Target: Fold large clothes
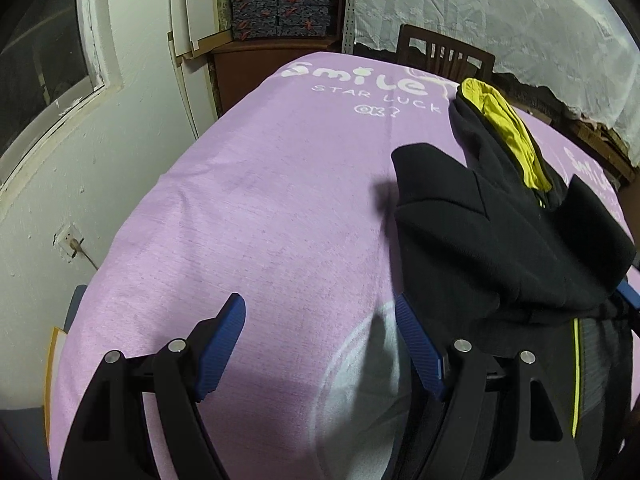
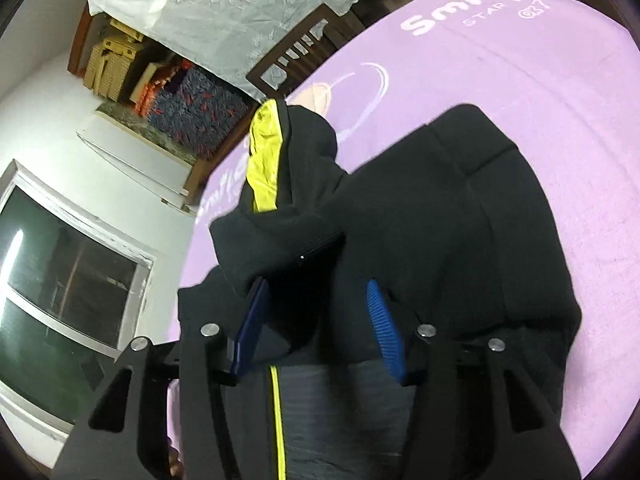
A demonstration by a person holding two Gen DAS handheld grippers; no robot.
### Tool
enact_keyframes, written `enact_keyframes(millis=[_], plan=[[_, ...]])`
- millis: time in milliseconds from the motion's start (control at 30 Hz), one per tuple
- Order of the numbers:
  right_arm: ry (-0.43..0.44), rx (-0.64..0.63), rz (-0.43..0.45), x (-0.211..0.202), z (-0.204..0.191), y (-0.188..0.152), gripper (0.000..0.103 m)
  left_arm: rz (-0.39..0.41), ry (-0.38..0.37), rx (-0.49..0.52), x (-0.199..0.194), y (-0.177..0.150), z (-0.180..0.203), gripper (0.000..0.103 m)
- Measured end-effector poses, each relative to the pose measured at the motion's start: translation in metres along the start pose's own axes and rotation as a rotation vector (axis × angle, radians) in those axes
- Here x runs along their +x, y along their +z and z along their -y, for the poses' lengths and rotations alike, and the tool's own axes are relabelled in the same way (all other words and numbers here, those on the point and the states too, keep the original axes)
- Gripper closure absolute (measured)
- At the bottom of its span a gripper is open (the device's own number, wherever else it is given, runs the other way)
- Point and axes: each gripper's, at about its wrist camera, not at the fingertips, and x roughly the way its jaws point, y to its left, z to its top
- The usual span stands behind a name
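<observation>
Black jacket point(image 1: 500, 232) with a yellow-green hood lining point(image 1: 508, 132) lies bunched on the right side of the table, which is covered by a lilac cloth point(image 1: 260, 200) printed with white lettering. In the left wrist view, the left gripper point(image 1: 320, 344) hovers low over the cloth with its jaws spread wide and nothing between them; its right blue pad point(image 1: 420, 352) sits just beside the jacket's near edge, while the left pad is over bare cloth. A thin yellow-green zipper line point(image 1: 576, 368) runs down the garment at the right. Beyond the table stand a dark wooden chair point(image 1: 444, 54), a white lace curtain point(image 1: 500, 8) and a window point(image 1: 44, 52) in a white wall. In the right wrist view, the jacket point(image 2: 460, 208) fills the centre, its folded sleeve and hood piled toward the far side, the lining point(image 2: 264, 164) showing at the hood. The right gripper point(image 2: 316, 320) has its jaws apart, with black fabric draped over and between the blue pads point(image 2: 384, 328); whether it is pinching any of it, I cannot tell. The zipper line point(image 2: 277, 420) drops straight down between the fingers. The chair point(image 2: 296, 60) and window point(image 2: 68, 280) appear to the left.
</observation>
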Motion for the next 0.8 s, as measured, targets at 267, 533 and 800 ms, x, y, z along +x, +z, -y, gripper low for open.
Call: enact_keyframes(millis=[267, 533, 800], plan=[[0.227, 0.145, -0.072, 0.011, 0.008, 0.003, 0.049, -0.006, 0.014, 0.025, 0.004, -0.001, 0.005, 0.025], [0.15, 0.098, -0.106, 0.043, -0.023, 0.022, 0.044, -0.01, 0.023, 0.04, 0.006, -0.001, 0.009, 0.025], [0.191, 0.236, -0.063, 0.05, 0.008, 0.033, 0.044, 0.0, 0.038, 0.06, 0.007, -0.002, 0.013, 0.025]])
